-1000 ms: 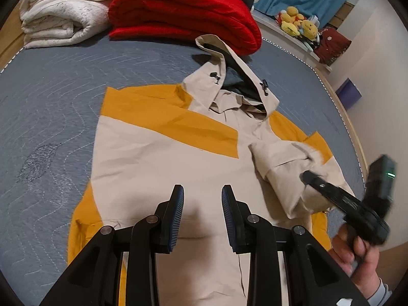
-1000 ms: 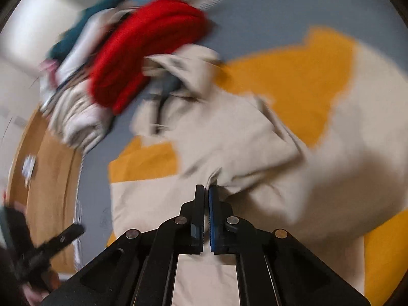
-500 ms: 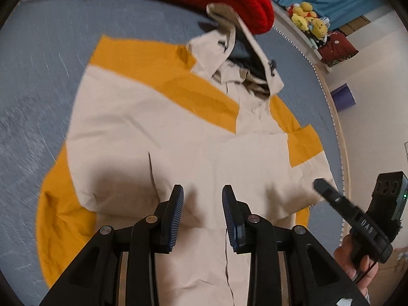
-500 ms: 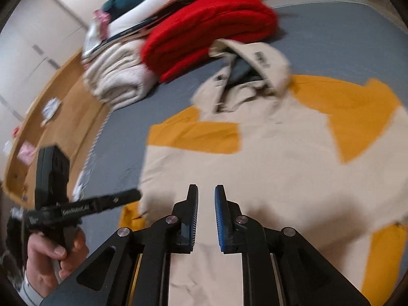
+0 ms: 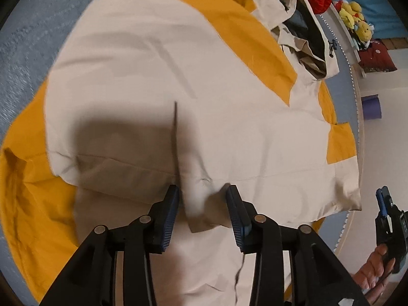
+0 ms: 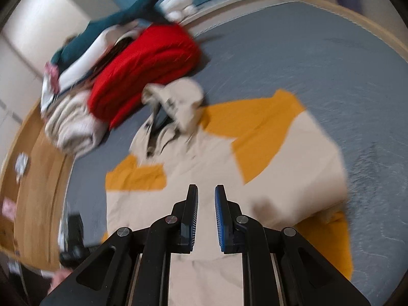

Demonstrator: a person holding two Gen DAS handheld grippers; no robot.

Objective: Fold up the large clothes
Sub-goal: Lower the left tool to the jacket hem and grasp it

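Jacket (image 5: 229, 117) is lying face up and spread flat on the grey bed (image 6: 293, 51), hood (image 6: 178, 102) pointing at the red bundle (image 6: 142, 74). Both sleeves are looking folded in over its body; the lengthwise folds are still waiting, so I'm judging this about a third done. Left gripper (image 5: 201, 204) is hovering low over the jacket's middle, jaws opening, a fabric ridge between them, unpinched. Right gripper (image 6: 206, 211) is hanging above the jacket, slightly parted, holding nothing.
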